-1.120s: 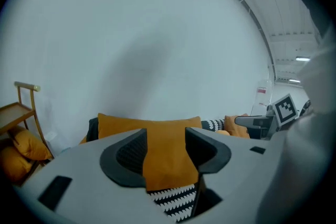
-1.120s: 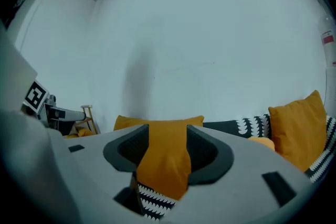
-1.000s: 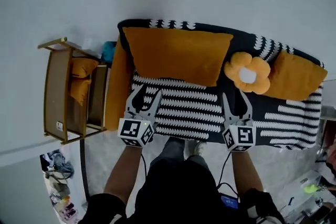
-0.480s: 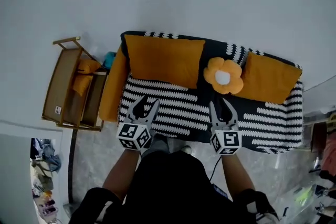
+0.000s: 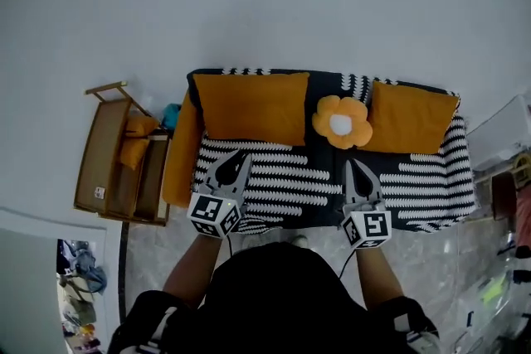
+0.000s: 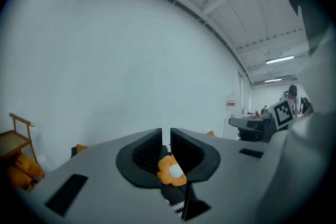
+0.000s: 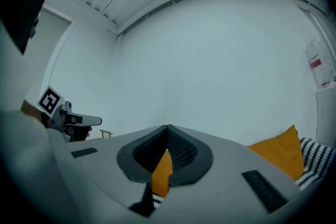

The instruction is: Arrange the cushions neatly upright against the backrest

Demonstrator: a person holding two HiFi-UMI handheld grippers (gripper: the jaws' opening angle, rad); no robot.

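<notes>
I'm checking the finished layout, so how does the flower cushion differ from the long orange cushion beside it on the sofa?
Shape: the flower cushion is round with petals; the long orange cushion is a plain rectangle.
Size: the flower cushion is much smaller than the long orange cushion.
Colour: the flower cushion has a white centre; the long orange cushion is one colour.
Both are orange and rest against the backrest.

The head view looks steeply down from well above the sofa (image 5: 282, 178), at its 12 o'clock. Both gripper views face level toward the white wall (image 6: 131, 60), sharing with it the flower cushion (image 6: 169, 170) and an orange cushion (image 7: 281, 157) at 4 o'clock.
</notes>
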